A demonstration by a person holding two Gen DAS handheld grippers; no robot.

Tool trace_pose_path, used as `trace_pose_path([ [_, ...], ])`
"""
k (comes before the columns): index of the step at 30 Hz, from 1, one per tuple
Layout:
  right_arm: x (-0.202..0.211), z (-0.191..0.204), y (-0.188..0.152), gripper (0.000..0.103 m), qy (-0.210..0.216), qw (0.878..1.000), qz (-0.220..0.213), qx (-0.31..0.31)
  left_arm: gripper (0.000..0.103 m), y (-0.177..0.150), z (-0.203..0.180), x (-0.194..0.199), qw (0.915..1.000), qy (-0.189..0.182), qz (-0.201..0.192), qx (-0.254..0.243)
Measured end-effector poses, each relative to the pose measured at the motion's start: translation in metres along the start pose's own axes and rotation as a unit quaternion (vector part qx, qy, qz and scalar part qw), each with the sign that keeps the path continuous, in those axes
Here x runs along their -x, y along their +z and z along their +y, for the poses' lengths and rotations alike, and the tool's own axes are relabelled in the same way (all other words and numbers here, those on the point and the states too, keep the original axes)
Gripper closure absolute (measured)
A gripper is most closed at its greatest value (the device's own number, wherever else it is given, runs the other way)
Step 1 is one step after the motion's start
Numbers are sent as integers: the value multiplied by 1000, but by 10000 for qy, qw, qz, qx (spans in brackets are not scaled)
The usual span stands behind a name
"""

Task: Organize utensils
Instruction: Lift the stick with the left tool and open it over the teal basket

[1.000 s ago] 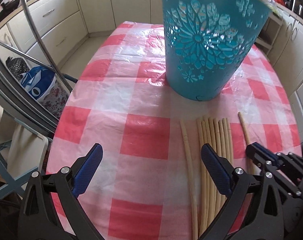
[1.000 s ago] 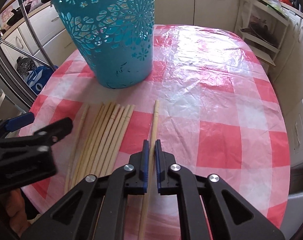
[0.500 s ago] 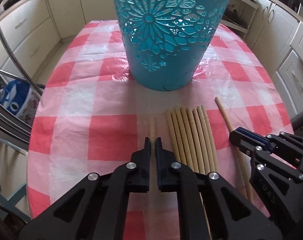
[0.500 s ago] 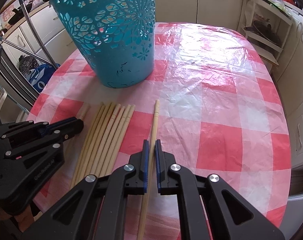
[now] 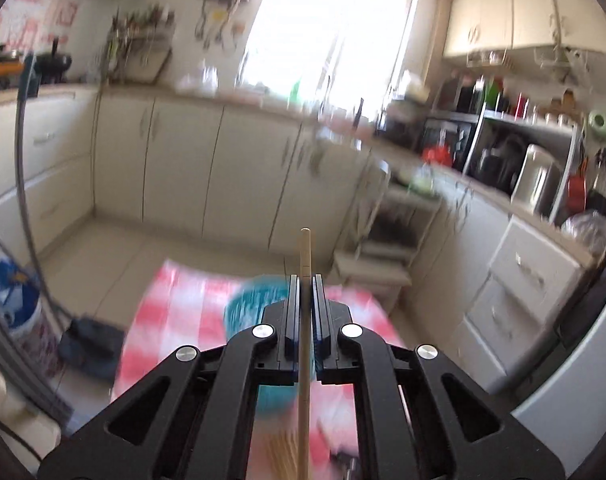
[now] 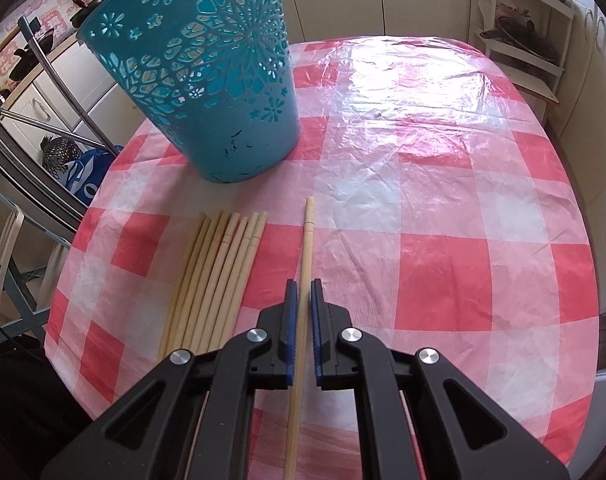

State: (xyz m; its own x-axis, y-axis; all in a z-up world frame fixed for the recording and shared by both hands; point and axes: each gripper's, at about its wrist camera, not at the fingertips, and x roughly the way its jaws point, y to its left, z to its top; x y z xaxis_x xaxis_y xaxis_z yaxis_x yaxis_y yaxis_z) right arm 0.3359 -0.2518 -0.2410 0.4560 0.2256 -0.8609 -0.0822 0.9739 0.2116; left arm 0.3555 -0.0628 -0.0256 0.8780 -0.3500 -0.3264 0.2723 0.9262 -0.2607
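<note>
My left gripper [image 5: 304,280] is shut on a wooden chopstick [image 5: 304,252] and holds it lifted high above the table, pointing out over the teal basket [image 5: 247,304], which is blurred below. My right gripper [image 6: 302,284] is shut on a single chopstick [image 6: 308,224] that lies on the checked tablecloth. A bundle of several chopsticks [image 6: 219,268] lies just left of it. The teal cut-out basket [image 6: 207,80] stands upright behind the bundle.
The round table [image 6: 443,200] has a red and white checked plastic cloth; its edge curves close at left and right. Kitchen cabinets [image 5: 231,176] and a shelf rack [image 6: 519,32] surround it. A metal chair frame [image 6: 43,128] stands at the left.
My left gripper has lifted its chopstick off the table and swung up high; its view now faces the kitchen. The right gripper stays shut on its chopstick.
</note>
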Motion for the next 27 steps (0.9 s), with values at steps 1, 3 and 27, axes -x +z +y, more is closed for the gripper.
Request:
trace_pose_path([
  [1,0,0,0,94,11,10000,0,-8,98,10,-5,-5,9998,41,-176,-11],
  [3,0,0,0,90,48,10000,1,-5,98,24,-5,-23,9986,152,-497,40],
  [27,0,5,1,77,162,9996,-42,240,48,-43,25,-101,9902,1335,246,-314],
])
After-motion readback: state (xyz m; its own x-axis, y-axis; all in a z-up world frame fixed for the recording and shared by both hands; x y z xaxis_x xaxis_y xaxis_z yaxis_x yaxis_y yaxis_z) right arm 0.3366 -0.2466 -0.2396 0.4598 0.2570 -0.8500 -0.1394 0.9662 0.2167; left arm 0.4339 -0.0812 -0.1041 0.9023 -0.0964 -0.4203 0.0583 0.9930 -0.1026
